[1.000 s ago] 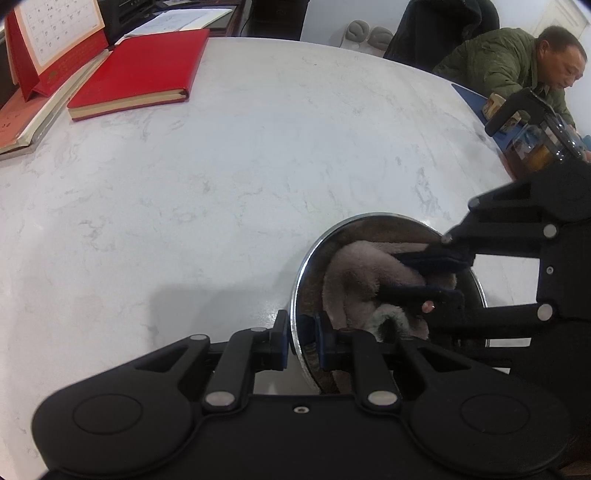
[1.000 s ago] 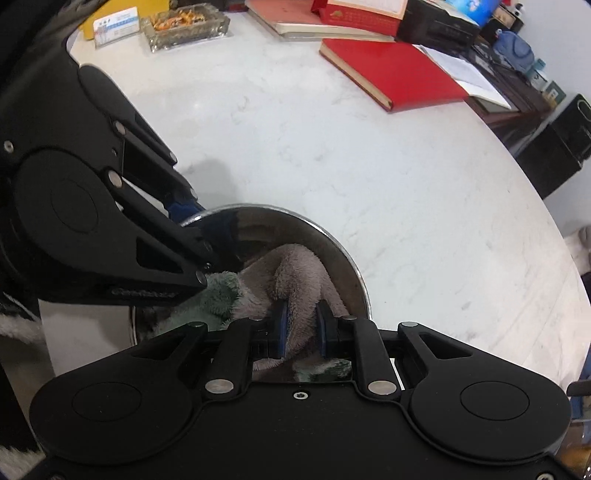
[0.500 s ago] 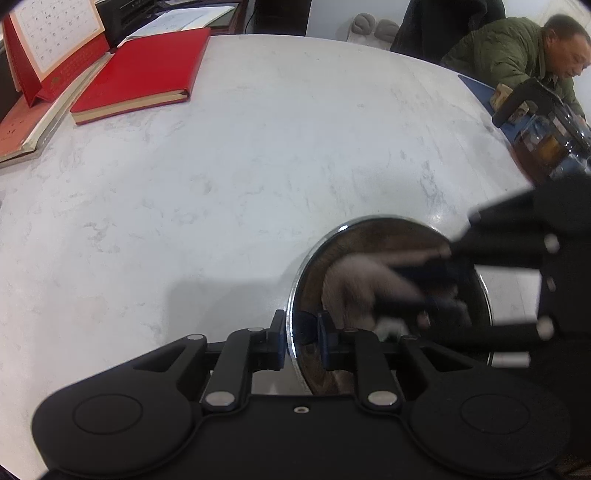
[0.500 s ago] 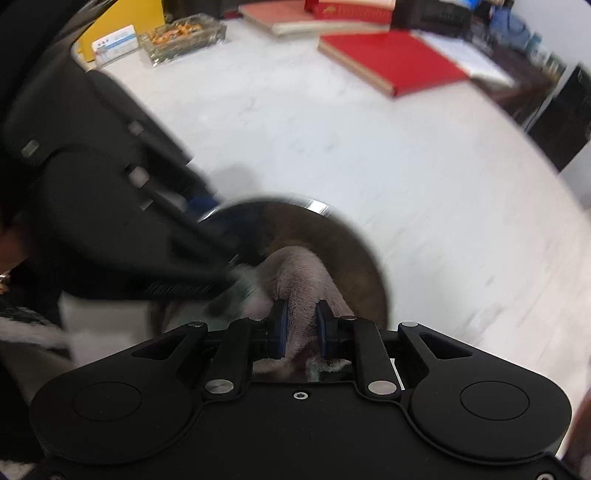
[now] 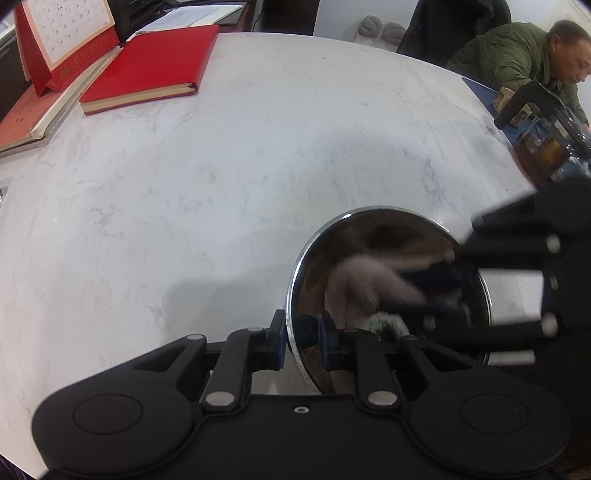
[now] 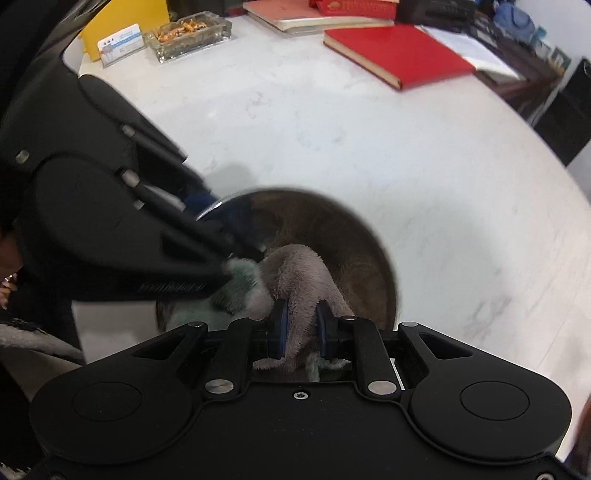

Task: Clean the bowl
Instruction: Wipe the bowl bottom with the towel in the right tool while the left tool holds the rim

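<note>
Since a second ago your right gripper has carried the cloth a little way across the inside of the bowl, and both wrist views now show it smeared by motion; your left gripper has kept its place on the rim.

Your left gripper's pads are clamped on the bowl's near rim, one pad outside the wall and one inside, and the shiny steel edge runs up between them. From that view the bowl sits just ahead and slightly right of the fingers, resting on the white marble table.

Your right gripper is closed on the cloth: a fold of the grey-pink plush stands between its blue pads, with a green part of the same cloth bunched to the left. From this view the bowl lies directly ahead of and beneath the fingers, and the cloth lies against its dark inner surface. In the left wrist view your right gripper reaches in from the right, over the bowl's far side.

A red book lies well apart at the table's far edge, and a glass ashtray stands far from the bowl.
</note>
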Tool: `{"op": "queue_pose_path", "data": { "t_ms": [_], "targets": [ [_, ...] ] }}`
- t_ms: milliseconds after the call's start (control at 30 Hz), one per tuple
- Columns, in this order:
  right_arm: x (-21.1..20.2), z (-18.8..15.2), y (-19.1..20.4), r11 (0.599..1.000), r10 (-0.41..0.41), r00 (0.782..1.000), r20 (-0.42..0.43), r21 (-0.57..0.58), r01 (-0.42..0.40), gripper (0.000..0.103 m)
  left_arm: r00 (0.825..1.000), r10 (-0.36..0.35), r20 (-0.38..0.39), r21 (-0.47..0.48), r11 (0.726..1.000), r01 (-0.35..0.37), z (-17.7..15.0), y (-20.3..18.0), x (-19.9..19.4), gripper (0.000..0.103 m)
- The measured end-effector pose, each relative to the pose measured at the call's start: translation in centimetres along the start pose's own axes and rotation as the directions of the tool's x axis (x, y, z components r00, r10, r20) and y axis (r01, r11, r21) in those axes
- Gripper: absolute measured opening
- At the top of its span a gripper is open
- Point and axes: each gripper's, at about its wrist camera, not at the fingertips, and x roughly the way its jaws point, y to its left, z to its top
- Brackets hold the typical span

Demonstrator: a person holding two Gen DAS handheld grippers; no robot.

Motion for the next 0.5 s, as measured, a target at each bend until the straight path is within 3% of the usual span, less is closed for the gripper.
{"op": "queue_pose_path", "data": {
  "t_ms": [267,500],
  "targets": [
    [0.2,-0.4,0.1,1.0,0.002,1.0,-0.023,0.031,-0.001,0.015,1.0,-0.003,0.002,-0.015,1.0,0.003,-0.1,-0.1,0.0,0.016],
    [0.2,0.4,-2.7,0.974,0.057,0.998,0.024,0.217,-0.061,0.019,1.0,-0.012,0.005,-0.013,1.0,0.013,-0.2,0.0,-0.1,0.016]
  ]
}}
